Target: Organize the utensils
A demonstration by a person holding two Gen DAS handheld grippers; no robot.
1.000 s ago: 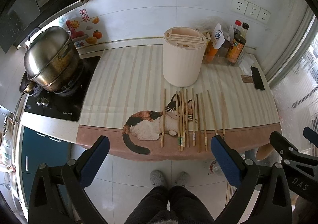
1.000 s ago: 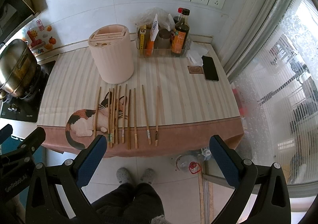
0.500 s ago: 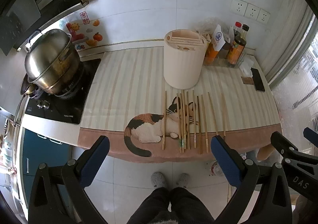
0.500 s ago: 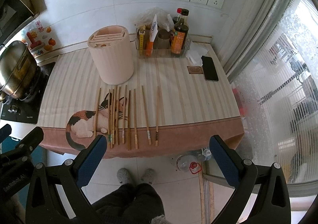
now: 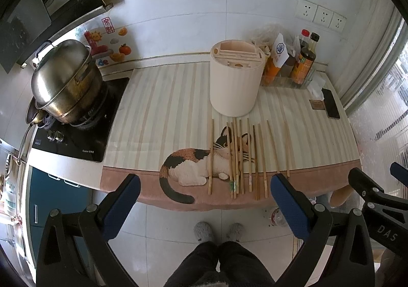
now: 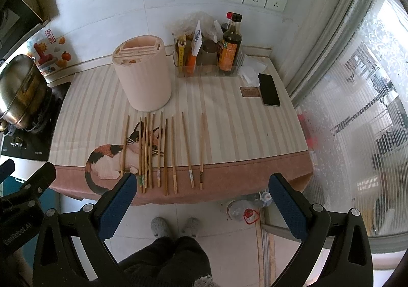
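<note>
My left gripper (image 5: 204,197) hangs wide and empty above the floor, short of the bench (image 5: 178,98) edge. On the far left a steel pot (image 5: 63,80) sits on the hob, well apart from the work.

The chopsticks (image 5: 237,157) lie side by side on the striped cat mat (image 5: 158,113), thick ends toward me, tips pointing at the round slotted utensil holder (image 5: 236,80) that stands upright just behind them. One stick lies alone at the left, several crowd together in the middle, and two lie apart at the right.

My right gripper (image 6: 201,196) is also wide and empty, nearest those two spaced sticks (image 6: 195,149). I judge the pickup has not begun. To do it well I should start with a lone stick, close on its thick end near the bench edge, lift before turning, and leave the crowded middle for later so I don't scatter it. A phone (image 6: 269,89) lies clear at the far right.
</note>
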